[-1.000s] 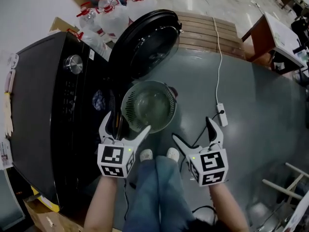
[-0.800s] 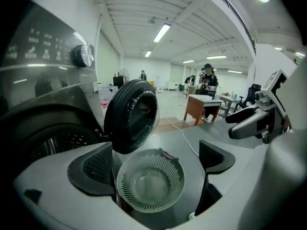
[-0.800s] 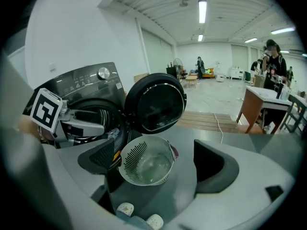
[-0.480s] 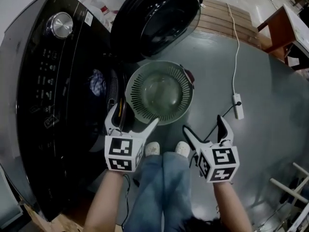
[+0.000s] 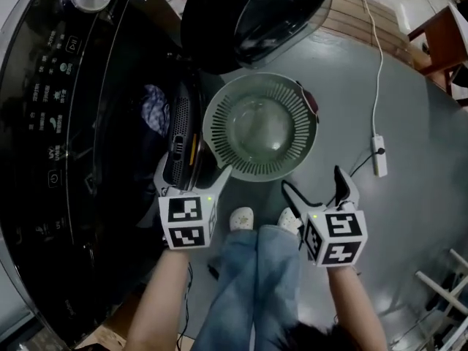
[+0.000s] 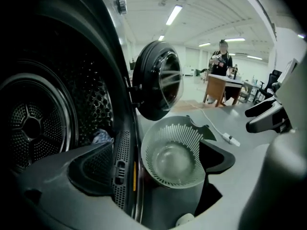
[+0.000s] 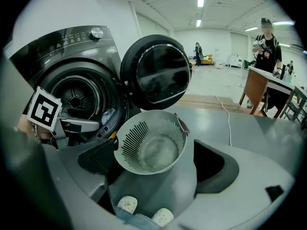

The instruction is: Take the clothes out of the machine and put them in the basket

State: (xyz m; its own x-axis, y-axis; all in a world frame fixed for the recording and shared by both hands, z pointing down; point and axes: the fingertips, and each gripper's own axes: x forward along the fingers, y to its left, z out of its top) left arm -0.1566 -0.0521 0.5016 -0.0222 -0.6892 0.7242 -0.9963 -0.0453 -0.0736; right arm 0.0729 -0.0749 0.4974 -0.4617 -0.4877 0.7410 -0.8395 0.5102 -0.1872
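The black machine (image 5: 66, 123) fills your left side, its round door (image 5: 256, 13) swung wide open above the basket (image 5: 216, 134). The basket sits on the grey floor (image 5: 409, 218) just in front of the drum mouth and holds nothing yet. Your left tongs (image 5: 191, 175) hang at the lip of the opening, jaws spread with only air between them. Your right tongs (image 5: 312, 181) are likewise spread and empty, over the floor just right of your shoes (image 5: 241, 218). The clothes (image 5: 153, 108), a bluish patterned bundle, lie low inside the drum, near its front edge.

Expect that bundle to be soft, light and limp: it will likely sag, trail, and could catch on the rim of the opening as it comes out. Pinch a thick gathered fold rather than one thin edge, so it doesn't slide from the jaws.

The head view gives you only a patch of the clothes in the dark mouth. The left gripper view looks into the perforated drum (image 6: 33, 123) and shows them lying low by the rim. The right gripper view alone takes in the machine's whole front, with your left tongs at the opening
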